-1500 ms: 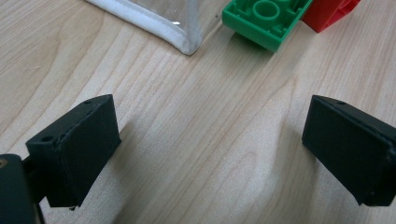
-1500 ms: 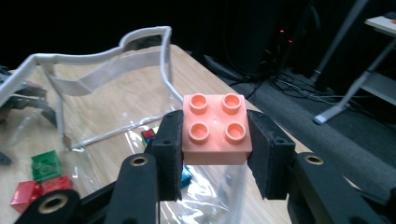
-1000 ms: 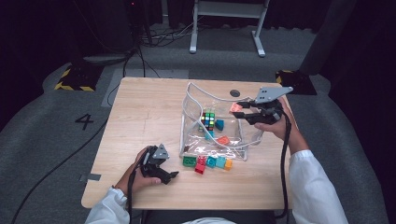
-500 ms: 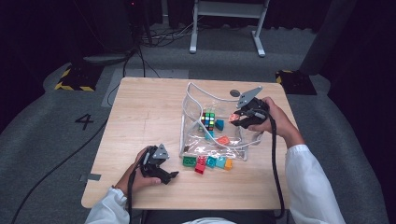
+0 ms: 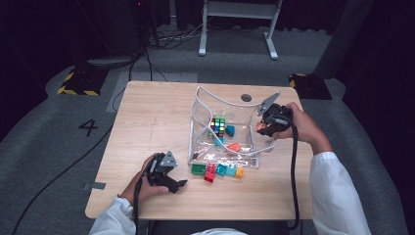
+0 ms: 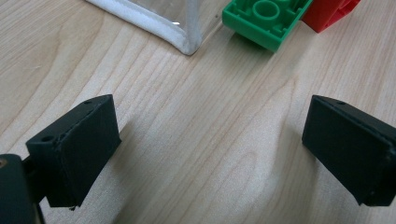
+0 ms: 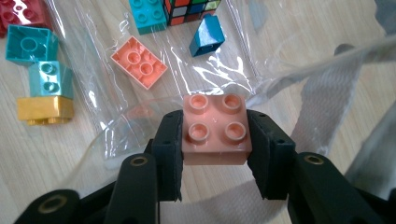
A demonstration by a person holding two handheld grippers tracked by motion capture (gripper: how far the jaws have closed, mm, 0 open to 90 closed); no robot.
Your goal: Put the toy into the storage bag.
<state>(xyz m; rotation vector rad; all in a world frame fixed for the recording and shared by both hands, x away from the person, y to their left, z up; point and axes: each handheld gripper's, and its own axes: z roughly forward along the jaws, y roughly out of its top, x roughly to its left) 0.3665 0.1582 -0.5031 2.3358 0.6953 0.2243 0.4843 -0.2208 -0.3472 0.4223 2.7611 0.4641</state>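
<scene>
Pink brick (image 7: 214, 130): square, four round studs up, glossy, pinched between the right claw (image 7: 214, 156); clear bag (image 7: 224, 70) apparently just beyond.

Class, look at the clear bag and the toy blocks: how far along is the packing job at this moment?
Done: a puzzle cube, a teal block and an orange block lie in the clear bag. In hand: the right gripper grips a pink block over the bag's opening. Left: green, red, teal and yellow blocks lie outside; the left gripper rests open beside them.
</scene>
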